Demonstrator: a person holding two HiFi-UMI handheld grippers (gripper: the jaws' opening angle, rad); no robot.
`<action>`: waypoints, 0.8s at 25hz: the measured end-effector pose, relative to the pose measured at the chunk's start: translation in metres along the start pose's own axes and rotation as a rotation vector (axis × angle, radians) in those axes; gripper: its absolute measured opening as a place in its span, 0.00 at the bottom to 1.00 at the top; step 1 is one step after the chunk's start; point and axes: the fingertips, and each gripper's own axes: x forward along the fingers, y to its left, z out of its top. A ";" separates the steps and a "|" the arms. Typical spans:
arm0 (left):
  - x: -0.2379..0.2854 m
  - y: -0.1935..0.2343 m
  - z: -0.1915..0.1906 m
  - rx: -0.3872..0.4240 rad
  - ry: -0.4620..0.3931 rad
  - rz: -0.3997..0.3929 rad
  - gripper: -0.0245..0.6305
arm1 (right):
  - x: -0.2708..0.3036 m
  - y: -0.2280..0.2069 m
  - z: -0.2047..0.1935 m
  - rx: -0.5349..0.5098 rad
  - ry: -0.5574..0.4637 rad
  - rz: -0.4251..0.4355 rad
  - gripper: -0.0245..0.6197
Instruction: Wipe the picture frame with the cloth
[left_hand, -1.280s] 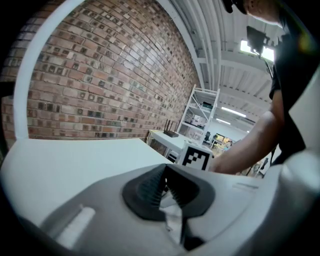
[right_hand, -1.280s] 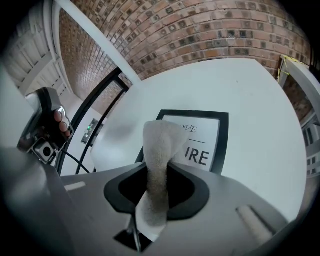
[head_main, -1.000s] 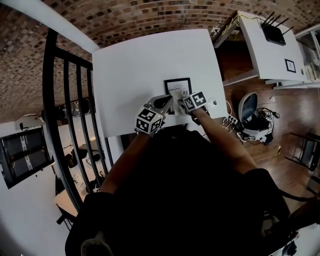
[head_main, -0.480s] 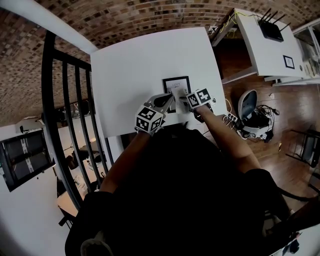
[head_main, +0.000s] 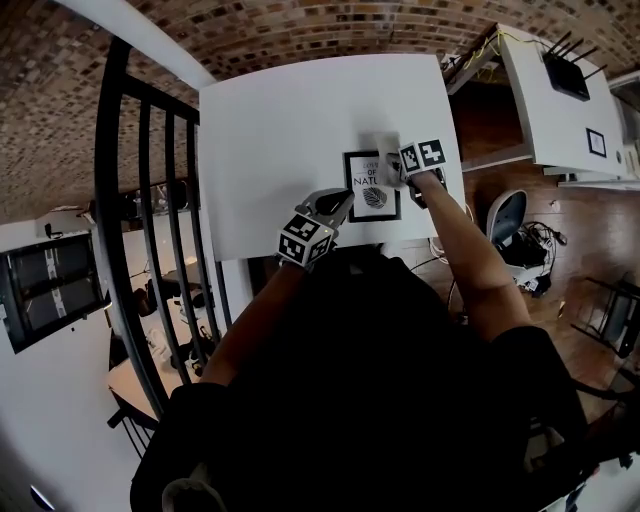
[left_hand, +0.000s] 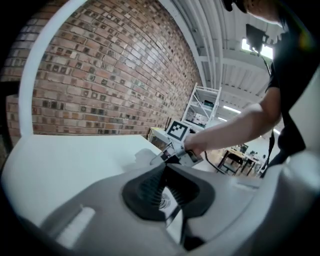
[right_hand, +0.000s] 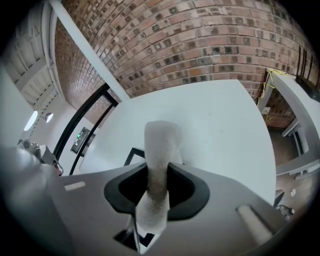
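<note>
Picture frame: lies flat by the white table's near edge.
Right gripper: we clamp the white cloth over the frame's far right corner.
Left gripper: jaws drawn together, tips at its left edge.

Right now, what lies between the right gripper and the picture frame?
The white cloth, clamped in the right gripper, over the picture frame; right gripper view shows it.
</note>
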 end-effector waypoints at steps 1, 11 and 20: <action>-0.001 0.001 0.000 -0.001 -0.003 0.003 0.04 | 0.004 0.000 -0.001 -0.002 0.013 -0.003 0.19; -0.004 0.008 -0.001 0.002 -0.001 0.002 0.04 | 0.011 0.015 -0.037 -0.020 0.067 -0.003 0.19; 0.008 -0.006 -0.003 0.020 0.019 -0.051 0.04 | -0.001 0.039 -0.097 -0.032 0.070 0.025 0.19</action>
